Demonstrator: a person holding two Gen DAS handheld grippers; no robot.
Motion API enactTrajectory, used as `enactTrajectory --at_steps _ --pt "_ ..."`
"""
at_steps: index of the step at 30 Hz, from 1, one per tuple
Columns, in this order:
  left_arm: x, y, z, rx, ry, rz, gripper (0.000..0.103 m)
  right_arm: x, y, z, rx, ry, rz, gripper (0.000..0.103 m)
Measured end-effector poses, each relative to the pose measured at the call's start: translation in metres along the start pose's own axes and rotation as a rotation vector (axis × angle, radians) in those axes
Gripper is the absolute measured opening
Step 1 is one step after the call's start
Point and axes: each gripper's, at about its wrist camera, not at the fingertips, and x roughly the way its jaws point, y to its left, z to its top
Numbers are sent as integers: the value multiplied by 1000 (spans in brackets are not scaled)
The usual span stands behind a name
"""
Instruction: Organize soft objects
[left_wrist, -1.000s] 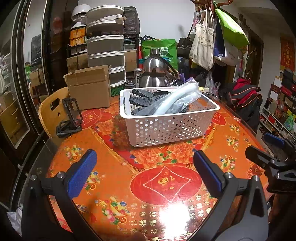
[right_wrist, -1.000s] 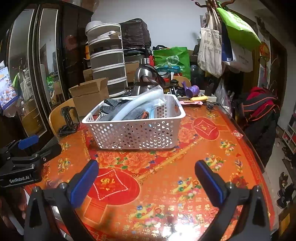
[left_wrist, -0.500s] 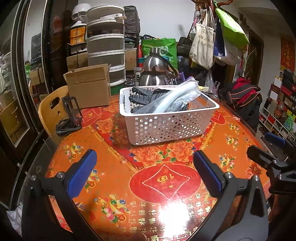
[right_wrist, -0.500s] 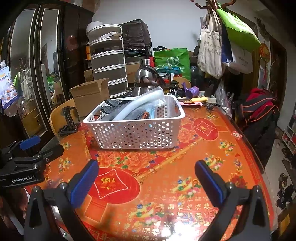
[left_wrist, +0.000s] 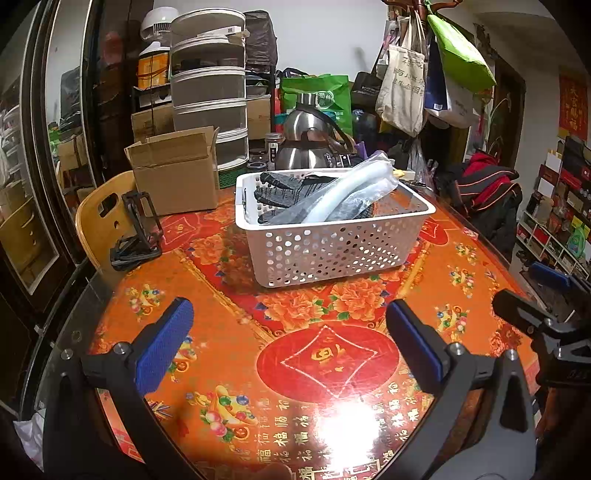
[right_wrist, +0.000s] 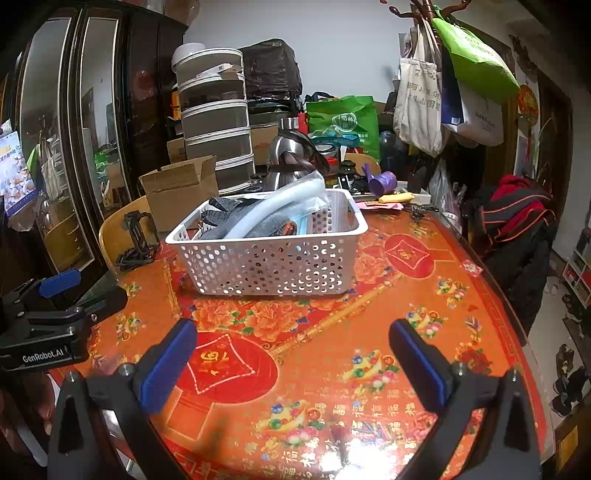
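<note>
A white perforated basket (left_wrist: 332, 251) stands on the orange round table (left_wrist: 229, 332); it also shows in the right wrist view (right_wrist: 273, 266). It holds dark knit gloves (left_wrist: 284, 188) and a clear plastic bag of soft items (left_wrist: 354, 188), seen too in the right wrist view (right_wrist: 280, 206). My left gripper (left_wrist: 288, 336) is open and empty, hovering over the table's near edge, well short of the basket. My right gripper (right_wrist: 291, 354) is open and empty, also short of the basket. Each gripper shows at the edge of the other's view.
A cardboard box (left_wrist: 177, 173) and a black folding stand (left_wrist: 136, 232) sit at the table's left back. A steel kettle (left_wrist: 310, 144) stands behind the basket. A wooden chair back (left_wrist: 99, 218) is at the left edge. Bags hang at the back right.
Both grippers have drawn back slightly from the basket and stay open. The basket and its contents have not moved.
</note>
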Motion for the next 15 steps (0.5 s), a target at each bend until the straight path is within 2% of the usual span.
enactTrajectory --at_steps 15 --pt "-1 1 -2 -5 6 1 103 -3 3 -1 -10 -3 3 103"
